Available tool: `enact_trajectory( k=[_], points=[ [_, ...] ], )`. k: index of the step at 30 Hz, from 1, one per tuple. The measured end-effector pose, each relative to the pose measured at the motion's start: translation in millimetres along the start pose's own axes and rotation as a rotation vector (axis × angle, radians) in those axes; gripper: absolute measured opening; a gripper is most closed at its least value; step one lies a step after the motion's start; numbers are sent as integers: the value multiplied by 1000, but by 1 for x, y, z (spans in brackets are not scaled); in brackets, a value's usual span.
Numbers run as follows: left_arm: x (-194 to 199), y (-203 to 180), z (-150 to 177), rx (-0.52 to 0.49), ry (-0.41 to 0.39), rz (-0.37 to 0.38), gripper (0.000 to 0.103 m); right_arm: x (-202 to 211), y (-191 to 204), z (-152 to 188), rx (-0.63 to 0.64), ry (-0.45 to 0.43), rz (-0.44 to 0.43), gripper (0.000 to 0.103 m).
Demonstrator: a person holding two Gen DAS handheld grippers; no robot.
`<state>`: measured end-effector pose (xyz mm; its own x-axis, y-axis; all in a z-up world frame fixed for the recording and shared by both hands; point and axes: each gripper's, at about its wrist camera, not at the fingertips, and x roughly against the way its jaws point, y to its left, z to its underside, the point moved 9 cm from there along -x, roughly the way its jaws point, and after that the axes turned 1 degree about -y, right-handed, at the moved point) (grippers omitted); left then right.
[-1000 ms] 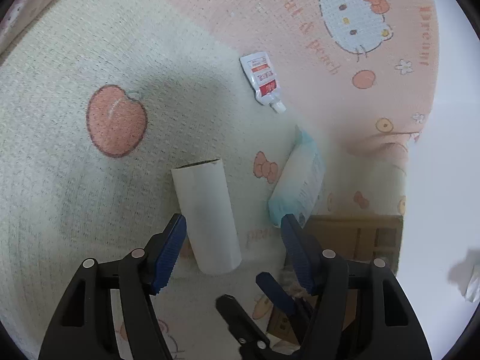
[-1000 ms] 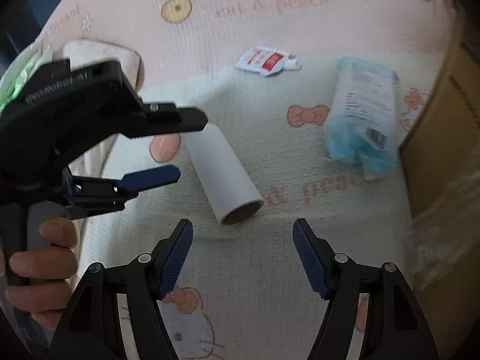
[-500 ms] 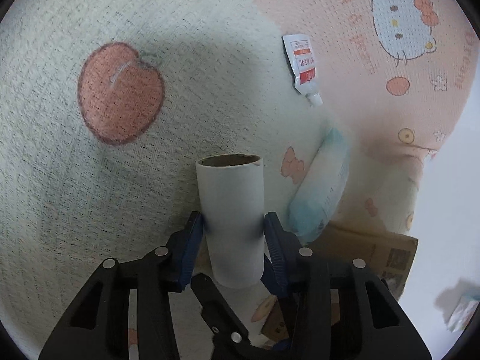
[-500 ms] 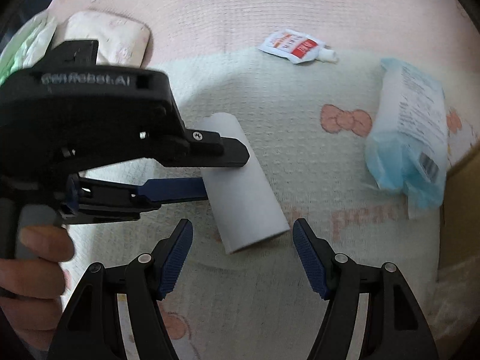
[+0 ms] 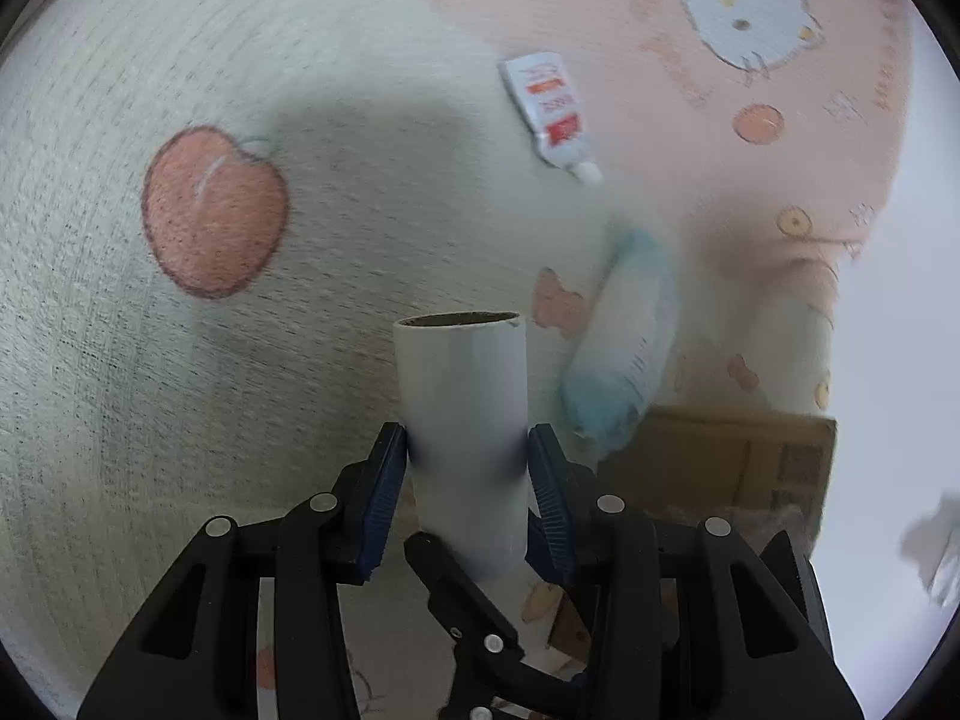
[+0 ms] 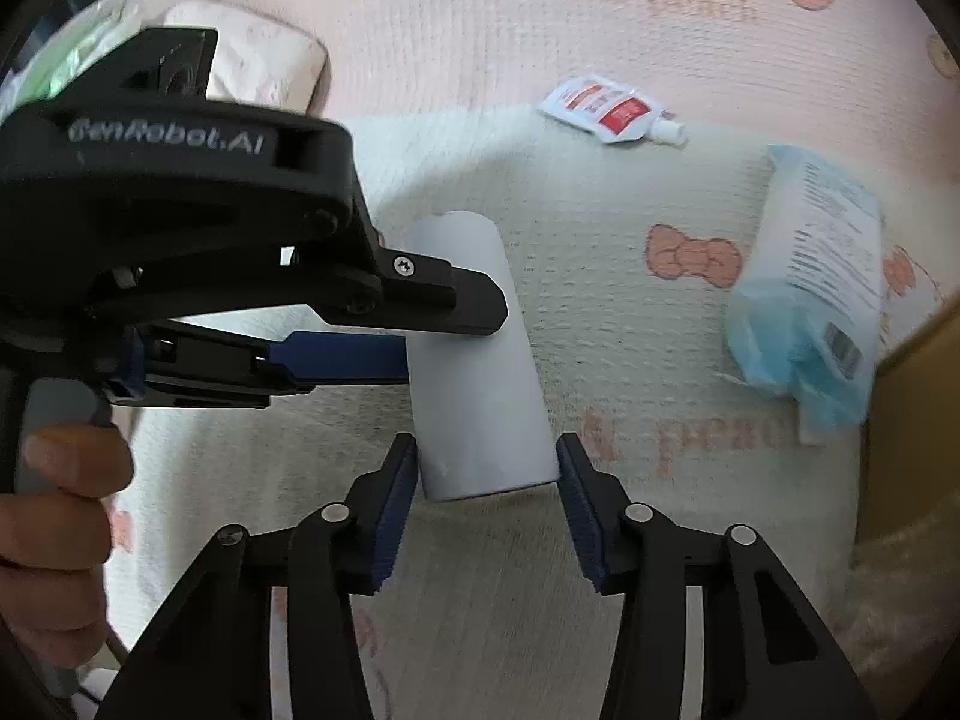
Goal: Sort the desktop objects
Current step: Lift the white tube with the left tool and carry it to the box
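Left gripper [image 5: 467, 450] is clamped on the white cardboard tube [image 5: 462, 420] — both blue pads [image 5: 384, 480] press its sides at frame centre, brown-rimmed open end pointing away from the camera. In the right wrist view the same tube [image 6: 480, 372] lies on the cream-and-pink cartoon-print woven mat [image 6: 600, 360], left gripper [image 6: 447, 324] entering from the left, a hand [image 6: 54, 516] on its handle at lower left. Right gripper [image 6: 486, 468] straddles the tube's near end; its jaws have just been closing, left pad touching or nearly so, right pad just clear — not gripping yet. Red-and-white squeeze tube [image 6: 612, 111] upper centre. Blue-and-white wipes pack [image 6: 810, 300] at right, beside the brown cardboard box [image 5: 720, 456].
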<state>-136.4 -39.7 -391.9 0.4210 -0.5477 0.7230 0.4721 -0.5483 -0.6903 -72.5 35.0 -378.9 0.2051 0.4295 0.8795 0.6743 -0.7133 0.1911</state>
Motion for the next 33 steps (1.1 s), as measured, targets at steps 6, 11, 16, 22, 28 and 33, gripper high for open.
enact_trajectory(
  k=[6, 11, 16, 22, 28, 33],
  points=[
    [2, -22, 25, -117, 36, 6, 46, 26, -8, 10, -75, -26, 11, 44],
    [-17, -30, 62, -189, 119, -21, 46, 36, -23, 33, -162, 2, 33, 44],
    [-28, -20, 78, -157, 178, -32, 46, 34, -40, 57, -272, 36, -27, 44],
    [-28, -18, 72, -148, 199, -20, 56, 25, -53, 60, -339, 48, -65, 44],
    [-35, -13, 63, -152, 177, -43, 51, 12, -60, 62, -359, 80, -73, 44],
    [-38, -9, 61, -75, 174, 8, 45, 6, -66, 60, -364, 89, -60, 42]
  ],
)
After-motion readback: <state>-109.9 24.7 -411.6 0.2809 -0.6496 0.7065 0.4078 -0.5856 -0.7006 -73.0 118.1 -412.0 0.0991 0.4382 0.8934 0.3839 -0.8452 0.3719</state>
